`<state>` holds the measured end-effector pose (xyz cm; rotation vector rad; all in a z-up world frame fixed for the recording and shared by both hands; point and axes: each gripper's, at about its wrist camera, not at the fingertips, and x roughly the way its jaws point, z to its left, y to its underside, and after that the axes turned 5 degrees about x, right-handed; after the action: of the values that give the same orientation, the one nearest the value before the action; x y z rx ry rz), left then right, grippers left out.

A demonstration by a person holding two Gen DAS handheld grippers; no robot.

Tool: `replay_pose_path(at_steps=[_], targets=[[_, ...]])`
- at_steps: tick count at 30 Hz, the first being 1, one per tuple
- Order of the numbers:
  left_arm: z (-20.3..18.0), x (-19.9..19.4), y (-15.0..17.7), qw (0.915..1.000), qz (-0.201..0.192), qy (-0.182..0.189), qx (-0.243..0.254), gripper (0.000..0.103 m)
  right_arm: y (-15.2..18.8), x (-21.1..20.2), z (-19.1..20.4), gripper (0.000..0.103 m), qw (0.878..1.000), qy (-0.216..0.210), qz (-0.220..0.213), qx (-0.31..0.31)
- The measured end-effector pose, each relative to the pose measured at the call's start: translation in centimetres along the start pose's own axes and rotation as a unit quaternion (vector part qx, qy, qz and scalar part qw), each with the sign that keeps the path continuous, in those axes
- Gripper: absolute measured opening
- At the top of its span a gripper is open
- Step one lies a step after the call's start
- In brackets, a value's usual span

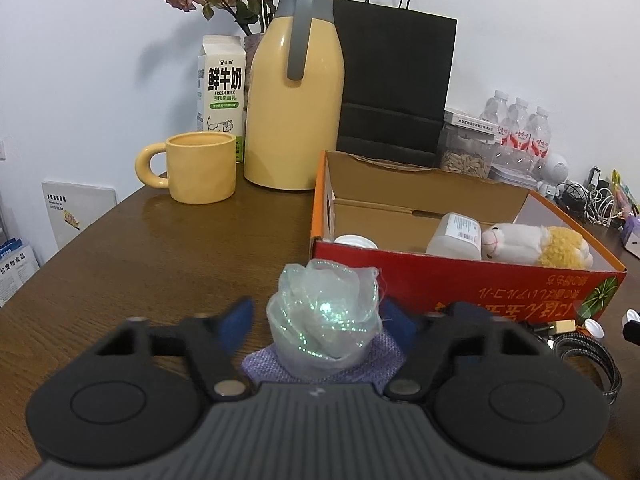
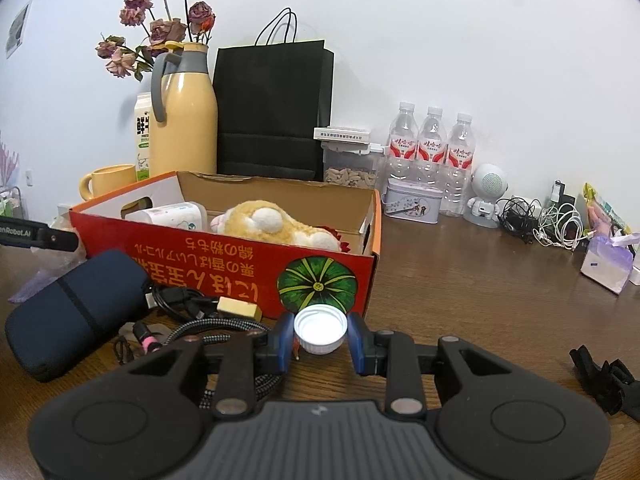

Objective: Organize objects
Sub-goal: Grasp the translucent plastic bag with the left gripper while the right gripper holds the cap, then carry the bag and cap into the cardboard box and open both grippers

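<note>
In the left wrist view, the left gripper (image 1: 316, 316) fills the bottom of the frame with its jaws spread wide, and between them at lower centre sits an iridescent organza flower (image 1: 323, 314) on a lavender fabric pouch (image 1: 320, 366); the blue pads stand clear of the flower on both sides, so nothing is clamped. Just beyond the flower, at centre right, stands the red cardboard box (image 1: 500, 284), open at the top, holding a white cap-like item at its near left corner, a translucent plastic bottle (image 1: 456, 236) and a plush toy (image 1: 536, 246) lying on its side. In the upper left half of the frame a yellow mug (image 1: 200, 168), a fresh milk carton (image 1: 221, 96) and a tall yellow thermos jug (image 1: 294, 96) stand on the brown wooden table (image 1: 160, 248), with a black paper bag (image 1: 394, 80) behind the box. In the right wrist view, the right gripper (image 2: 321, 338) sits at lower centre with a white bottle cap (image 2: 320, 330) between its blue pads, open side facing the camera; the pads are close on either side of the cap, but whether they press it I cannot tell. The cap lies just in front of the red box's near wall. At the left of this frame a dark navy zip case (image 2: 76, 312) lies on the table beside a tangle of black and braided cables (image 2: 192, 308), and three water bottles (image 2: 432, 148) line the wall at upper right.
</note>
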<state>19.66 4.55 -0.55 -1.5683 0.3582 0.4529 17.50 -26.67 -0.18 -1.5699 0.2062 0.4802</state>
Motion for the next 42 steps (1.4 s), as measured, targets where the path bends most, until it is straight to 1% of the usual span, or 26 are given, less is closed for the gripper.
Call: replay_pose_path(at_steps=[1,4,11,18,23,27,33,37,42], targets=[[0.0,0.0,0.1,1.0000,-0.001,0.000,0.000,0.051,0.0,-0.1,0.0,0.027,1.000,0.001,-0.001,-0.001],[-0.1,-0.4,0.2,1.0000,-0.009,-0.001,0.002,0.046,0.0,-0.2,0.1,0.027,1.000,0.005,-0.005,-0.001],[0.1,-1.1,0.4,0.9997,-0.024,-0.008,-0.007,0.045,0.2,-0.9,0.3,0.027,1.000,0.009,-0.021,0.000],[0.5,-2.8,0.2,0.9983,-0.053,-0.011,-0.018,0.044,0.4,-1.8,0.7,0.027,0.999,0.009,-0.048,0.001],[0.1,-4.0,-0.6,0.9972,-0.074,-0.006,-0.012,0.044,-0.1,-2.2,1.1,0.027,0.998,0.003,-0.058,0.002],[-0.4,-4.6,-2.0,0.9959,-0.089,0.008,-0.011,0.044,-1.2,-2.1,1.6,0.027,0.997,-0.009,-0.071,0.004],[-1.7,-4.4,-4.9,0.9935,-0.111,0.024,0.001,0.044,-4.0,-0.9,2.5,0.027,0.996,-0.031,-0.089,-0.003],[-2.9,-3.1,-6.9,0.9926,-0.116,0.033,0.012,0.044,-6.1,0.7,3.0,0.027,0.994,-0.041,-0.098,-0.008],[-4.0,0.1,-9.0,0.9936,-0.102,0.047,0.011,0.044,-8.8,3.7,3.4,0.027,0.994,-0.049,-0.101,-0.015]])
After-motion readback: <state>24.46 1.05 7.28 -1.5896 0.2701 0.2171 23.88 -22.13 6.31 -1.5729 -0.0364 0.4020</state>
